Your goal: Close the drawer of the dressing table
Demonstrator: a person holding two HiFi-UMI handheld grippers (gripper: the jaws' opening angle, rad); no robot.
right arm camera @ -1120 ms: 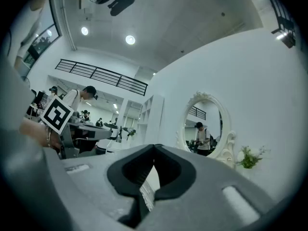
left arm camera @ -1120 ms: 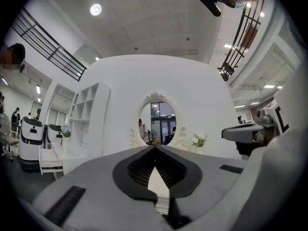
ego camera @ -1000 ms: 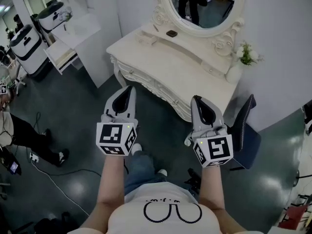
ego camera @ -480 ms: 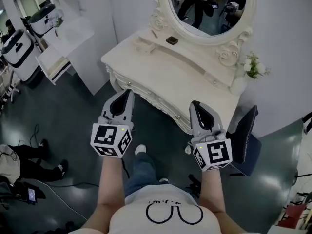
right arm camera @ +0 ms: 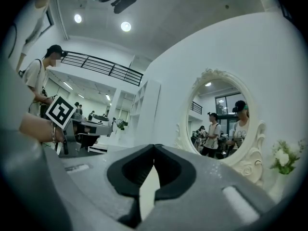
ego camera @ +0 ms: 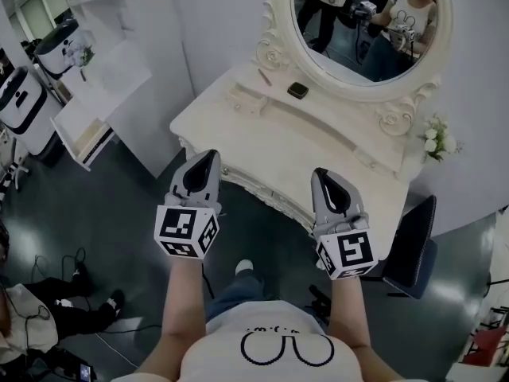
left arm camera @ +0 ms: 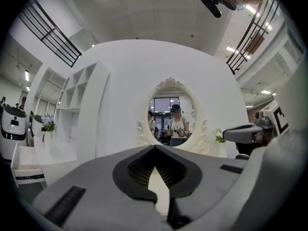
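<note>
The person stands facing the dressing table (ego camera: 318, 146), a gripper in each hand, both held level and aimed at the front edge of its top. The left gripper (ego camera: 209, 157) has its jaws pressed together with nothing between them, and the right gripper (ego camera: 321, 173) is the same — closed and empty. The drawer front (ego camera: 262, 197) sits just under that front edge, between the two grippers and mostly tucked beneath the overhang. I can't tell from here how far it stands out. The one plainly open drawer (ego camera: 79, 138) belongs to the white unit off the table's left corner. Closed tips suit this step, I'd say — meet the drawer face flat near its middle and push straight in, level, so it doesn't rack.
</note>
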